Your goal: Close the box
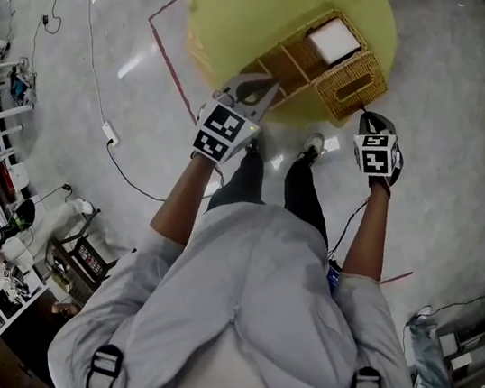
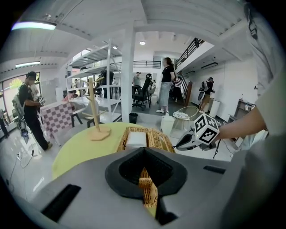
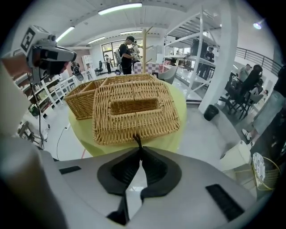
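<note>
– Which step is this?
– The grasp before closing. The woven wicker box point(image 1: 290, 66) sits on the round yellow-green table point(image 1: 227, 3) with its wicker lid point(image 3: 134, 112) lying open. The left gripper point(image 2: 145, 166) pinches the box wall, and the right gripper point(image 3: 140, 150) is clamped on the lid's small dark loop point(image 3: 137, 141).
– Next?
– Likely swing the lid over while steadying the box.

The woven box point(image 1: 300, 61) is golden tan, the block point(image 1: 333, 40) white, the table point(image 1: 236, 5) yellow-green.
</note>
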### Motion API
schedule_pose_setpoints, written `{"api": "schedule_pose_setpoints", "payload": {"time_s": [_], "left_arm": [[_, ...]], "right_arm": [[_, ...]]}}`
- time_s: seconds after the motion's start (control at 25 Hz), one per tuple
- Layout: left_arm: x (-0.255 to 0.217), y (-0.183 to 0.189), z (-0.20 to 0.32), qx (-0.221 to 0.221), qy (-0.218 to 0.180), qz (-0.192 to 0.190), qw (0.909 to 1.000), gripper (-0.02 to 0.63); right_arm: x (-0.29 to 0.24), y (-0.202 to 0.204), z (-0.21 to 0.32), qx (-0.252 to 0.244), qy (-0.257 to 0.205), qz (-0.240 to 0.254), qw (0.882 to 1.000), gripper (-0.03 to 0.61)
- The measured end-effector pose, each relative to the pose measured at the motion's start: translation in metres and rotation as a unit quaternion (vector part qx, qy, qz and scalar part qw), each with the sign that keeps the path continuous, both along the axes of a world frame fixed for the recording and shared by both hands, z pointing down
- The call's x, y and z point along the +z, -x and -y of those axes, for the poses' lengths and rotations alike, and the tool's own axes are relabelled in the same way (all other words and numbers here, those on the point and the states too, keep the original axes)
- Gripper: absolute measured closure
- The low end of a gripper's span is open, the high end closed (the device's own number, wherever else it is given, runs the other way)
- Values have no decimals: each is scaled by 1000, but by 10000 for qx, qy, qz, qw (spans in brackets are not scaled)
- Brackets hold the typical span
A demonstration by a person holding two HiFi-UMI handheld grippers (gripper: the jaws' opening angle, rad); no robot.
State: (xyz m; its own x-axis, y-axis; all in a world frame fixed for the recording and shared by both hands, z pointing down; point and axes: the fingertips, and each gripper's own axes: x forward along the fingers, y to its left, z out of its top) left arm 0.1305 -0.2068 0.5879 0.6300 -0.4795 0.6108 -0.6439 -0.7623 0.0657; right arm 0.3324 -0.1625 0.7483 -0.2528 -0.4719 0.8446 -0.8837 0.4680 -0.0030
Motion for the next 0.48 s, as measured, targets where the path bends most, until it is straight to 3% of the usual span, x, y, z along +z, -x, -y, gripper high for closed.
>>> {"api": "schedule_pose_setpoints", "payload": {"time_s": [0.48], "left_arm": [[-38,31,27,51,-309,-399,9987,586]], "right_arm": [[-96,13,15,238,-566,31,9981,541]]}}
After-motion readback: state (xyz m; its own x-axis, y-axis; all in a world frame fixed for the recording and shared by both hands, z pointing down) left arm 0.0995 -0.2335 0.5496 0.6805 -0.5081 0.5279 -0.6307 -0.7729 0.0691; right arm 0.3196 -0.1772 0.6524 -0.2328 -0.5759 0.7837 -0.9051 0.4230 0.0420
